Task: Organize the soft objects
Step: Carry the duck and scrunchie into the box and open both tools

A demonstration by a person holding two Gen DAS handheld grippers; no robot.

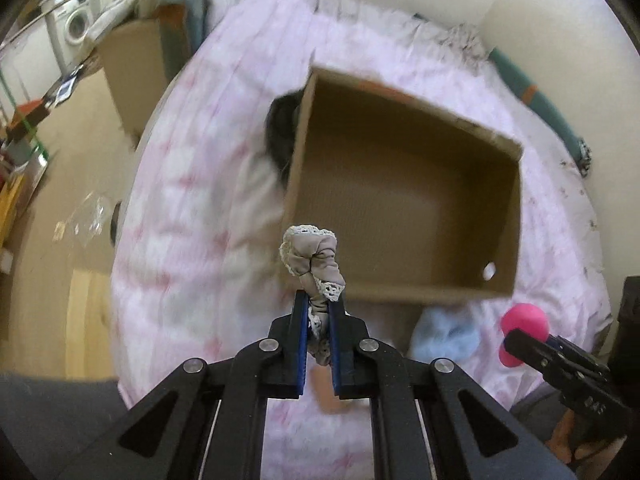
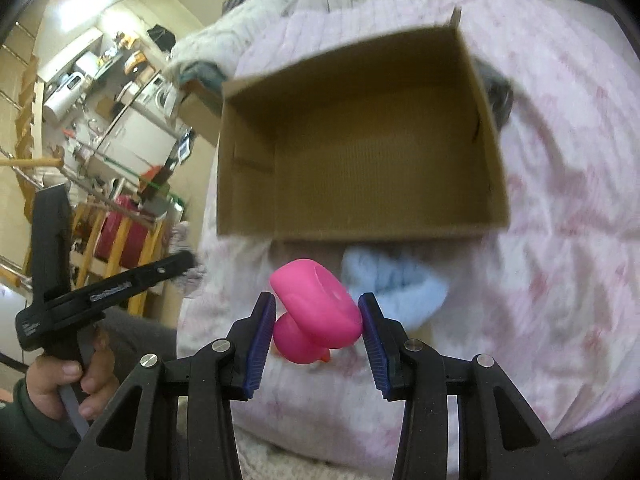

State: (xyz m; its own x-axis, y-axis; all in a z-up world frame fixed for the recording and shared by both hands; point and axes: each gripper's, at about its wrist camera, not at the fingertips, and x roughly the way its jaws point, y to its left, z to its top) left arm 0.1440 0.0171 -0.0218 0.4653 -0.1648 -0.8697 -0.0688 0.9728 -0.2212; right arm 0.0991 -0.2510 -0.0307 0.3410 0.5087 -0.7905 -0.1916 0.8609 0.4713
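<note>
No legible text anywhere.

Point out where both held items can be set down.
The cardboard box is bare inside, all four walls clear. Bedspread right of it is open. Crowded: the box's near wall, by the blue plush.

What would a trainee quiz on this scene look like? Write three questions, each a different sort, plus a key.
1. True or false: the cardboard box already holds soft items.
2. Which gripper grips the pink rubber duck? A. left gripper B. right gripper
3. Fill in: the left gripper's jaws pinch a grey, lace-trimmed ____.

Key: 1 false; 2 B; 3 scrunchie.
</note>
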